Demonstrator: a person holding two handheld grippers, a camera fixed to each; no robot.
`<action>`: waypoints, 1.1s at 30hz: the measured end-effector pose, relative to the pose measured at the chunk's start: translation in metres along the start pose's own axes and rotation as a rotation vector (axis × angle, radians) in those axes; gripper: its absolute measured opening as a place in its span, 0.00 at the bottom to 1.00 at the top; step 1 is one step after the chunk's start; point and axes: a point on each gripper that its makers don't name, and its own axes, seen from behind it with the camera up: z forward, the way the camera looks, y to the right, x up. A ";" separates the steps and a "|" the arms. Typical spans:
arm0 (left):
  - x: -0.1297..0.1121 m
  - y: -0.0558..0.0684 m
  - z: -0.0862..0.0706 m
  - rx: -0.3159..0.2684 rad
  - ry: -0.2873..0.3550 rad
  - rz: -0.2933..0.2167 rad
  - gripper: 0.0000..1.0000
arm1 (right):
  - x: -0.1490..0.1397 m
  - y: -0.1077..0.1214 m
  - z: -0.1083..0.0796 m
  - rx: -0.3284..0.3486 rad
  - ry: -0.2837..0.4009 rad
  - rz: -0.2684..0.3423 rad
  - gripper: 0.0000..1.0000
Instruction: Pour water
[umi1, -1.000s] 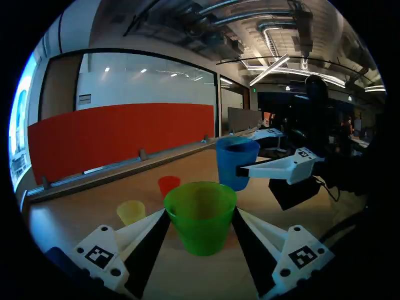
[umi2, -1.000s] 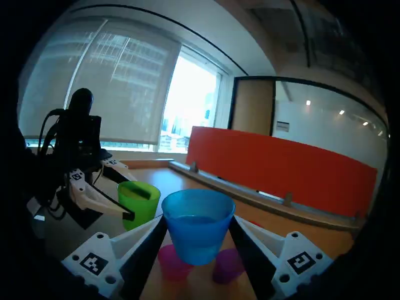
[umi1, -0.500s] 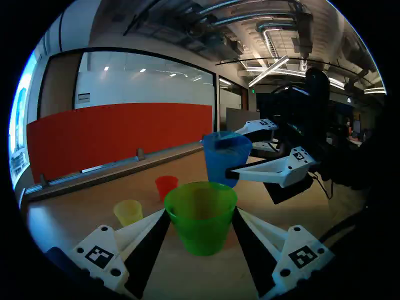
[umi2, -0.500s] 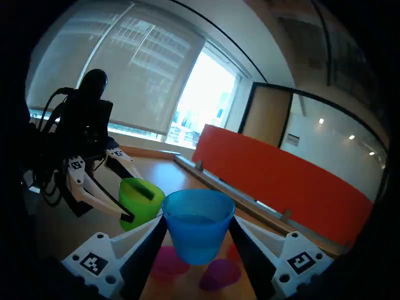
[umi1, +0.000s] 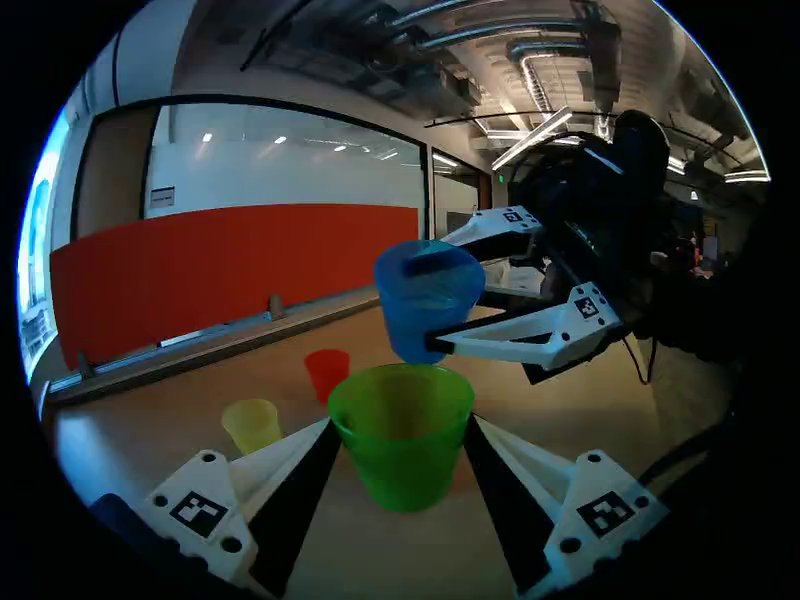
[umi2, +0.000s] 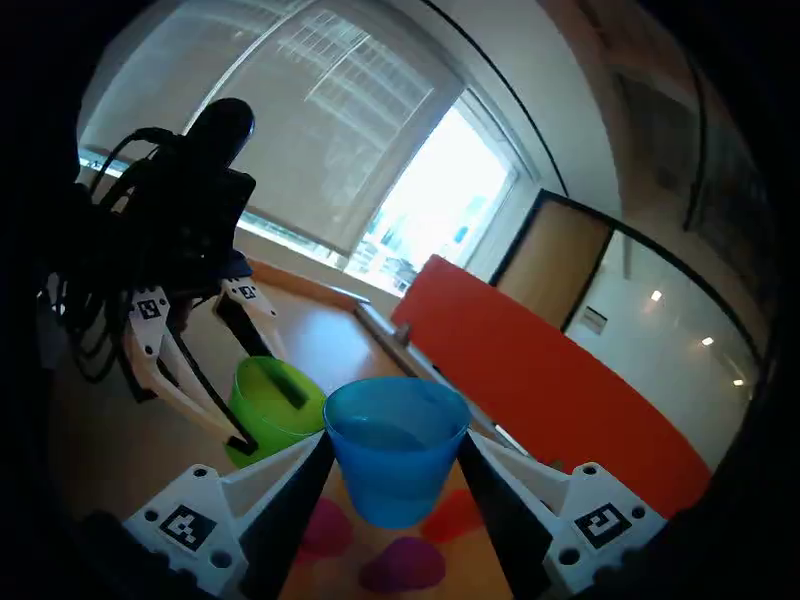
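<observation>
The left gripper (umi1: 402, 425) is clamping both fingers on the sides of a green cup (umi1: 400, 465), which is sitting upright between them, close over the wooden table (umi1: 130, 450). The right gripper (umi2: 395, 450) is likewise pressing both fingers on a blue cup (umi2: 396, 480), and water is showing inside it. In the left gripper view, the blue cup is hanging above and just beyond the far rim of the green cup, tilting toward it, with the right gripper reaching in from the right. A red cup (umi1: 327, 370) and a yellow cup (umi1: 251, 424) are standing on the table to the far left of the green cup. In the right gripper view, two pink cups (umi2: 325, 525) are sitting on the table below the blue one.
</observation>
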 end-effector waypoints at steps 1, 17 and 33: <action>0.000 0.000 0.000 0.000 0.000 0.002 0.85 | 0.001 0.001 0.001 0.001 -0.002 -0.013 0.88; -0.001 0.006 0.003 -0.015 -0.003 0.011 0.85 | 0.011 0.009 0.009 0.018 -0.021 -0.193 0.88; 0.001 0.009 0.004 -0.028 -0.003 0.018 0.85 | 0.020 0.010 0.019 0.047 -0.032 -0.341 0.88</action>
